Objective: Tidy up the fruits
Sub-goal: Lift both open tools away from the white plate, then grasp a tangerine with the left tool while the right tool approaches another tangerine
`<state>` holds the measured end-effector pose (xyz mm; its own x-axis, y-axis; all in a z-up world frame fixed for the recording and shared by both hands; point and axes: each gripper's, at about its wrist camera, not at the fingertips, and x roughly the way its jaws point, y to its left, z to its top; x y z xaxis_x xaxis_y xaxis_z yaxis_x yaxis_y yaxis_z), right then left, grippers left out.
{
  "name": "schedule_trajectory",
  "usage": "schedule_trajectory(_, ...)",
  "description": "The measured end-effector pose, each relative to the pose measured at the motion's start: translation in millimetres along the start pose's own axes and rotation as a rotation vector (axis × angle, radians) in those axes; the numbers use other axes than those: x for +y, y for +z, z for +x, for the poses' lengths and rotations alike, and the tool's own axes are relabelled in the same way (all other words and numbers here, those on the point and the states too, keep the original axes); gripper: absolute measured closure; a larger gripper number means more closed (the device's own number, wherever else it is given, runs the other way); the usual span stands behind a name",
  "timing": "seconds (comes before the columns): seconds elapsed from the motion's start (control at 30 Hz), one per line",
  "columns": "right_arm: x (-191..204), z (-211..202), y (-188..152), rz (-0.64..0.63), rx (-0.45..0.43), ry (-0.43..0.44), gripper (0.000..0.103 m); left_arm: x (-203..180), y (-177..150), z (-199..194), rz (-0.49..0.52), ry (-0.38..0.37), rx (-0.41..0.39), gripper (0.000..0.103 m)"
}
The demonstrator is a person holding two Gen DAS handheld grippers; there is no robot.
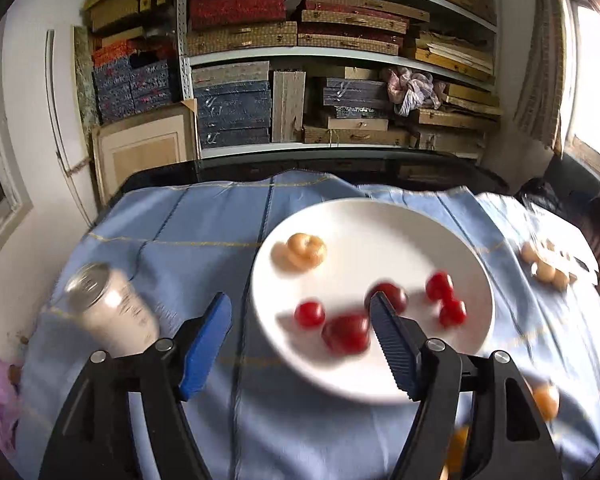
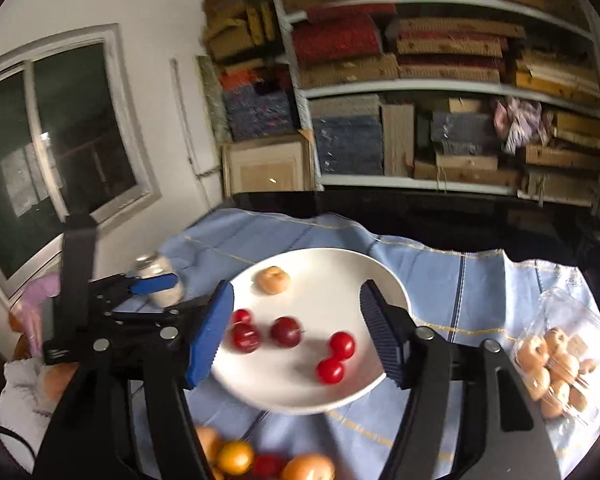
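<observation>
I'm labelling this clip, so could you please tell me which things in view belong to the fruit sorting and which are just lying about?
Part of the job:
- white plate
- red fruits on it
- tan fruit on it
- clear box of tan fruits
- orange fruits near the front edge

Just lying about:
- can
- blue cloth
- shelves of boxes

plate [image 2: 380, 276]: we see it white, round, flat on the blue cloth
red fruits [image 2: 342, 345]: five, loose on its near half
tan fruit [image 2: 274, 279]: far side
</observation>
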<state>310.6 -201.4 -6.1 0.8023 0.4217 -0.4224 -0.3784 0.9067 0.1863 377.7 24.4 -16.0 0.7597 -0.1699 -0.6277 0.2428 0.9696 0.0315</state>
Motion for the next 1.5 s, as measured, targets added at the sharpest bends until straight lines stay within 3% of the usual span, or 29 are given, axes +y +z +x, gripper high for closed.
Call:
schedule_trajectory(0.23, 24, -72, -62, -0.021, -0.047, 0.014, 0.014, -4, -72, -62, 0.041, 0.049, -0.01, 0.01)
schedule_trajectory(0.4, 16, -99, -127, 0.03, -0.089, -0.015, 0.011, -8, -114, -77, 0.06, 0.089, -0.018, 0.005)
schedule_trajectory(0.5, 4, -100, -145, 0.091, -0.071, 0.0, 0.011, -7, -124, -73, 0.033, 0.074, -0.003, 0.005)
schedule_trajectory(0.8, 1, -78, -150, 0.076, 0.024, -0.017, 0.01, -9, -134, -58, 0.046, 0.065, 0.039, 0.005)
schedule_trajectory(1.07, 23, -70, -156, -0.001, 0.068, 0.054, 0.01, -18, -135, -64, 0.076, 0.057, 0.009, 0.005)
schedule_trajectory(1.2, 41, -66, -161, -0.1, 0.084, 0.04, 0.01, -29, -136, -92, 0.089, -0.078, -0.078, 0.005)
schedule_trajectory(1.3, 41, -61, -162, -0.099, 0.104, 0.032, 0.01, -49, -141, -107, 0.172, -0.123, -0.14, 0.005)
schedule_trajectory(1.5, 27, -63, -159, -0.04, 0.088, 0.016, 0.014, -98, -156, -107, 0.355, -0.217, -0.109, 0.005)
